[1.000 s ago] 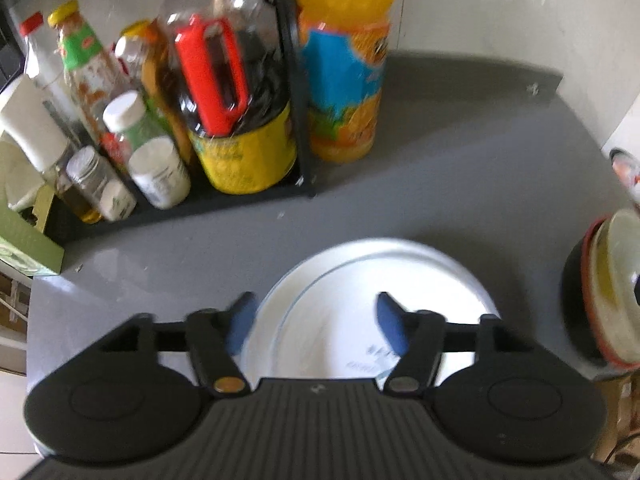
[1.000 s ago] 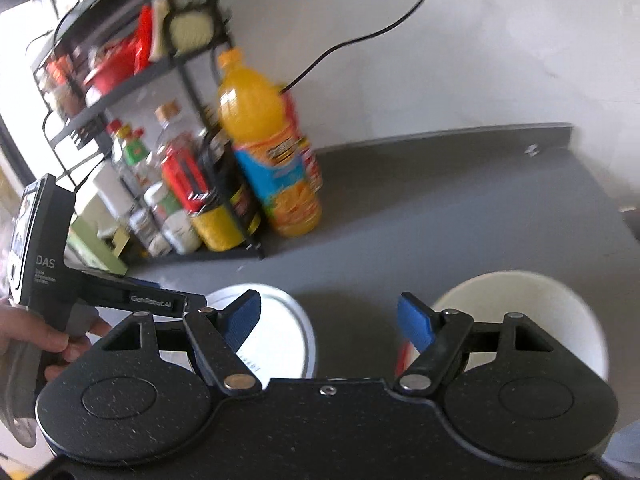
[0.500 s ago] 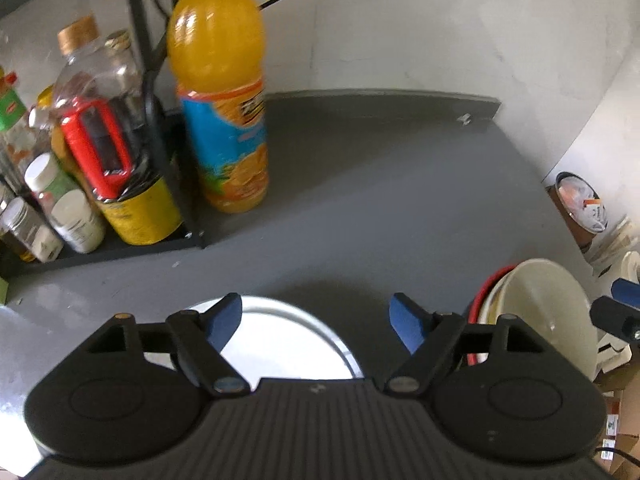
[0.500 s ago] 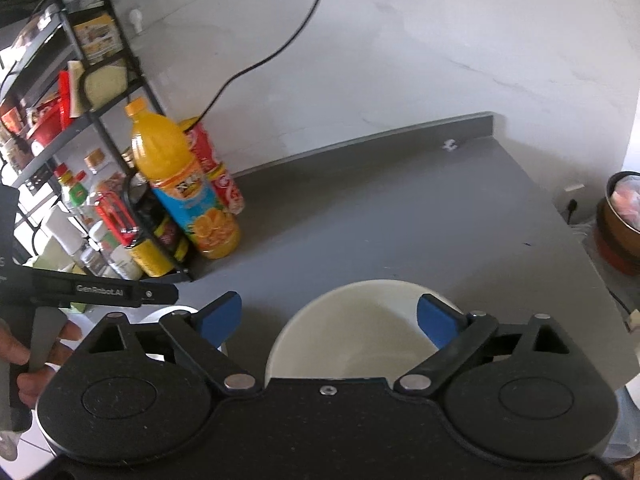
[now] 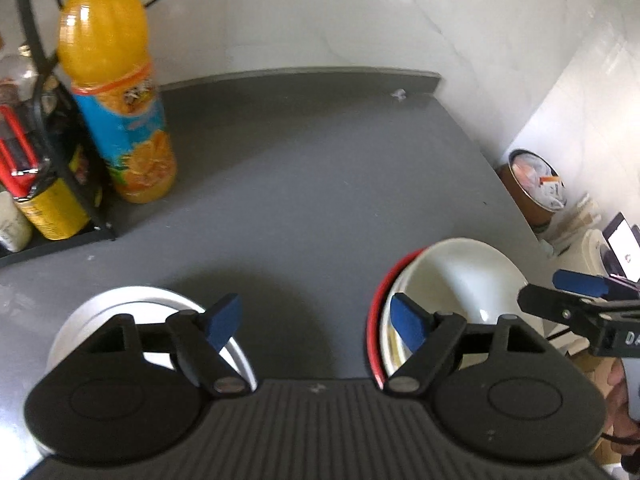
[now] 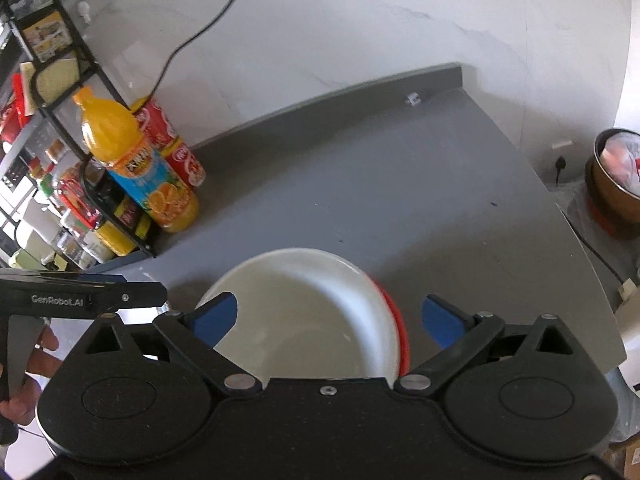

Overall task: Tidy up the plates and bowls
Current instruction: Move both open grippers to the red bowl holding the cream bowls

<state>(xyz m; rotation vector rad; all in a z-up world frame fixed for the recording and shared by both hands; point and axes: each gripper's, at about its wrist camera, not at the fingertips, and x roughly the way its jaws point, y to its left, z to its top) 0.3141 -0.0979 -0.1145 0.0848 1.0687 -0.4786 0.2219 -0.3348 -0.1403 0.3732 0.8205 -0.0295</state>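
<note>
Both hand-held grippers spread wide, nothing between the pads. Left hand-held gripper (image 5: 316,322) hangs over bare grey counter (image 5: 320,168), lower middle of its frame, between the two dish groups. Right hand-held gripper (image 6: 330,316) sits over the white bowl (image 6: 304,312), lower middle of its frame; blue pads straddle the rim, contact we can't tell.

Where the dishes are:
- White bowl nests in a red-rimmed bowl (image 6: 398,320); only a red arc shows at its right side. In the left view the stack is lower right.
- White plate (image 5: 120,300) lies flat on the counter, lower left of the left view, well apart from the stack.

Handling, our read:
- Bowl and plate look like glazed ceramic: stiff, smooth, probably slippery on the pads, and chip-prone if knocked.
- Bowl: pinch the rim wall, one pad inside, one outside. Expect it to swing down from a one-sided grip.
- The nested pair may lift together or the lower bowl may drop off, so we'd lift slowly.
- Plate: thin rim, flat on the counter, little to get under. We'd take the raised lip at the near edge.

Orange juice bottle (image 5: 116,92) and the condiment rack (image 6: 52,120) stand upper left, clear of both.
</note>
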